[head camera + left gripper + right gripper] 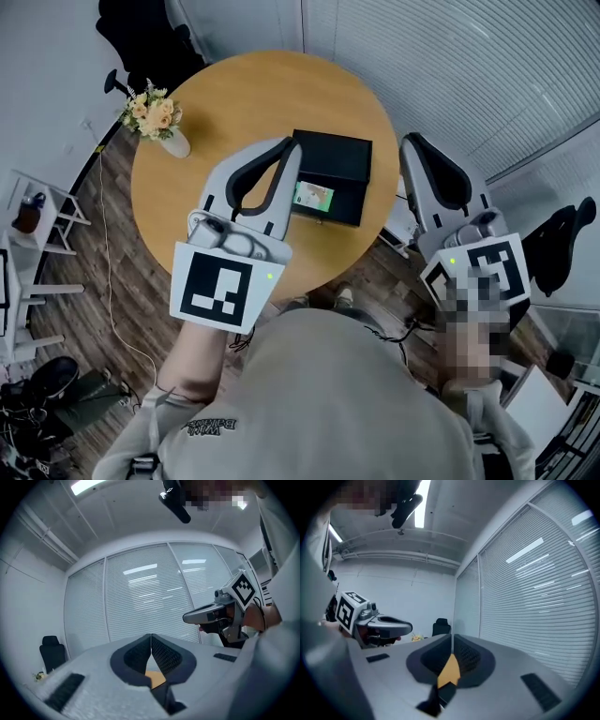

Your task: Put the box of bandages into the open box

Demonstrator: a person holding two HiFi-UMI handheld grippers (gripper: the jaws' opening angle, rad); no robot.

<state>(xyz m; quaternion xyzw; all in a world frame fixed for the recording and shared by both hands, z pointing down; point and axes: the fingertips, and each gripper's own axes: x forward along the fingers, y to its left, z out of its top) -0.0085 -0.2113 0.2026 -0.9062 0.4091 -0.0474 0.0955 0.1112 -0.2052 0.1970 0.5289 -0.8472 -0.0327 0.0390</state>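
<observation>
The black open box (339, 157) lies near the middle of the round wooden table (216, 103). A small green and white box of bandages (314, 196) rests inside its nearer half. My left gripper (296, 142) hangs above the table beside the open box's left edge, jaws shut and empty; in the left gripper view (151, 637) the tips meet. My right gripper (408, 141) is held off the table's right edge, also shut with nothing in it; in its own view (451, 637) the tips touch. Both point up toward the window blinds.
A white vase of flowers (157, 119) stands at the table's left rim. A black chair (141, 37) sits behind the table, another dark chair (562, 239) at the right. A white shelf (37, 220) and a cable (105, 244) are on the wooden floor at left.
</observation>
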